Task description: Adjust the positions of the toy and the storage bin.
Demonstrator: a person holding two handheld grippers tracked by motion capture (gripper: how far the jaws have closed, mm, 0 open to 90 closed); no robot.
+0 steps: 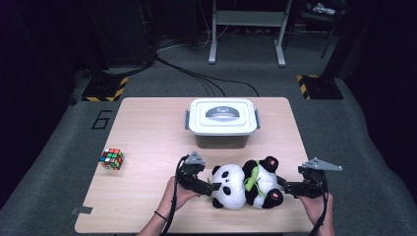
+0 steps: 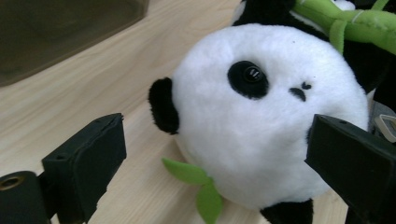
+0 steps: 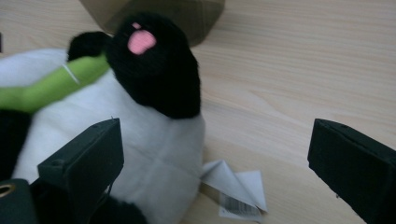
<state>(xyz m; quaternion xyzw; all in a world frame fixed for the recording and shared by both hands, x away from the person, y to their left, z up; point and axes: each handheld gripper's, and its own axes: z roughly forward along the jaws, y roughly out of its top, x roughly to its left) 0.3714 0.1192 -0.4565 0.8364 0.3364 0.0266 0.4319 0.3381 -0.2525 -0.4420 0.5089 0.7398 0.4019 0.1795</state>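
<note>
Wooden table [image 1: 147,147] bears a black-white panda plush [image 1: 246,184], green bamboo across it, between 2 wide claws.

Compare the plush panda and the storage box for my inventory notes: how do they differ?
The plush panda is soft, black and white, lying on its side between both tools; the storage box is rigid, white-lidded, standing upright farther back. The panda is rounded, the box rectangular. Both rest on the wooden table.

one panda [image 1: 244,186], one box [image 1: 223,122], one cube [image 1: 112,158]

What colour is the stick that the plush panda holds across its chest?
Green. The soft bamboo stick on the black-and-white plush panda shows best in the left gripper view.
</note>
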